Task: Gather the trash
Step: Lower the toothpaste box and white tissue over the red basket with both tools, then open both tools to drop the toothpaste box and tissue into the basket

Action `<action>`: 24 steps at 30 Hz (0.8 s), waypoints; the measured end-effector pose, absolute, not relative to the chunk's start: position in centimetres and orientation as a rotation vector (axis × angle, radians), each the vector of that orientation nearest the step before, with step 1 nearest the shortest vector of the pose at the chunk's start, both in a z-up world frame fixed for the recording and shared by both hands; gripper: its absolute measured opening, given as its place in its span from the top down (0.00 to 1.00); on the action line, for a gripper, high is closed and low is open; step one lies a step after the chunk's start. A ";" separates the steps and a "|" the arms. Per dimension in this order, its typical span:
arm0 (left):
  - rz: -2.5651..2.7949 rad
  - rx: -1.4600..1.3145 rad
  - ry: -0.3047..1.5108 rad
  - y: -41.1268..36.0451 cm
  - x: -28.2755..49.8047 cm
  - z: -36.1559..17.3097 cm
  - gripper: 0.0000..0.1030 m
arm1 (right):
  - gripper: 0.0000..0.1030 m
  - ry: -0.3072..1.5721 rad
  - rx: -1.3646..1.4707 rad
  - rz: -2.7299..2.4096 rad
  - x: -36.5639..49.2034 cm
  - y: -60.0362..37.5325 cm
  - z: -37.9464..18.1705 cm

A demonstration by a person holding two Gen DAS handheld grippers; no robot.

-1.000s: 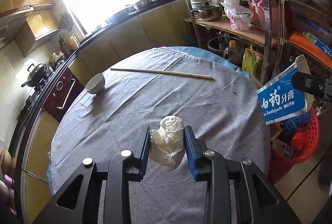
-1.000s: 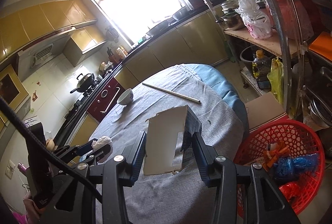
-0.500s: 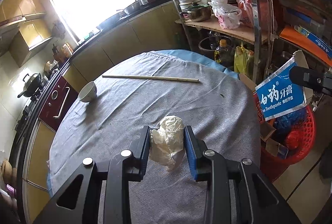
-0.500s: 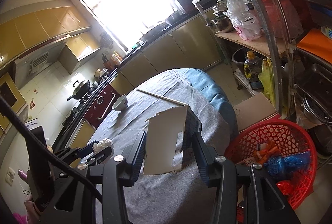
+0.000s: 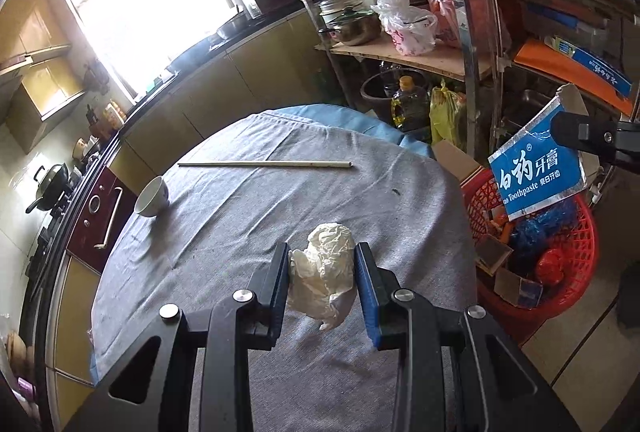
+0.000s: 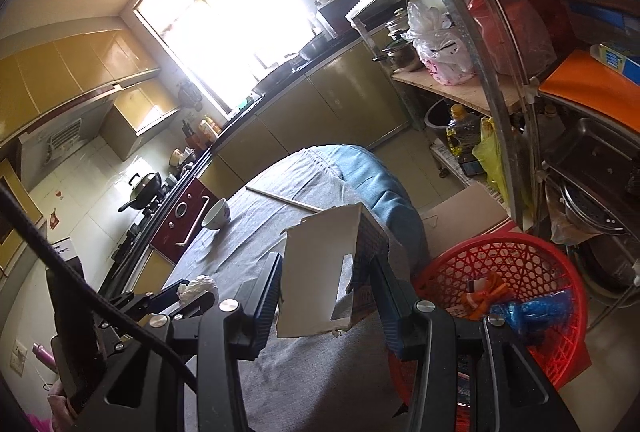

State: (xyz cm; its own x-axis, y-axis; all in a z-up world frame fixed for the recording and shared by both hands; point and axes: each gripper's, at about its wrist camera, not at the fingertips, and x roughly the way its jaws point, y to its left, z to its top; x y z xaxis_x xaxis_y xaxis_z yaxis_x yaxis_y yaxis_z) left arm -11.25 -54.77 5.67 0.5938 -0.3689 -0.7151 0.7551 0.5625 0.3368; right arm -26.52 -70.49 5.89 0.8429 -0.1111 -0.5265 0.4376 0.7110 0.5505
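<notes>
My left gripper (image 5: 322,268) is shut on a crumpled white paper wad (image 5: 326,272) and holds it above the grey table cloth (image 5: 248,216). My right gripper (image 6: 326,280) is shut on a torn blue and white toothpaste box (image 6: 320,272), held near the table's right edge. In the left wrist view the box (image 5: 536,172) hangs over the red trash basket (image 5: 572,264). The basket (image 6: 516,268) stands on the floor to the right of the table and holds several pieces of trash. The left gripper with the wad (image 6: 198,286) shows at lower left in the right wrist view.
A white bowl (image 5: 153,197) and a long chopstick (image 5: 264,164) lie on the table. A metal shelf rack (image 5: 460,44) with pots, bags and bottles stands behind the basket. Kitchen cabinets (image 5: 224,92) and a stove (image 5: 52,188) run along the far side.
Both grippers have moved right, toward the basket, with their loads still held. The toothpaste box now hangs over the basket rim.
</notes>
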 end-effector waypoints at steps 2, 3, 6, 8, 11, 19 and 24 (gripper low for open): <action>-0.747 0.689 0.630 -55.5 -11.7 5.5 0.67 | 0.54 0.484 0.722 -0.331 -27.0 -70.8 5.8; -0.762 0.691 0.630 -55.9 -12.0 5.3 0.67 | 0.54 0.483 0.720 -0.342 -27.2 -70.9 5.8; -0.821 0.687 0.647 -57.3 -12.7 5.0 0.67 | 0.54 0.482 0.711 -0.382 -28.2 -71.5 5.7; -0.874 0.681 0.659 -58.4 -13.3 4.7 0.67 | 0.54 0.480 0.712 -0.410 -29.0 -72.2 5.6; -0.925 0.687 0.672 -60.0 -14.4 4.3 0.67 | 0.54 0.472 0.731 -0.465 -30.7 -73.5 5.2; -1.130 0.670 0.736 -65.1 -17.3 3.0 0.64 | 0.52 0.486 0.765 -0.604 -34.1 -76.4 3.8; -1.223 0.650 0.789 -67.2 -17.8 1.8 0.42 | 0.47 0.522 0.805 -0.627 -34.6 -77.3 2.1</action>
State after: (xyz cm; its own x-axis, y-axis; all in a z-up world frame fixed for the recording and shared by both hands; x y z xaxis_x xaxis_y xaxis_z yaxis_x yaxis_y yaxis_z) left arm -17.84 -67.24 1.81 0.1470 -0.5601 -0.8153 0.9735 0.2278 0.0191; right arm -34.62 -77.33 2.06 0.7020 -0.3104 -0.6410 0.6866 0.5340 0.4934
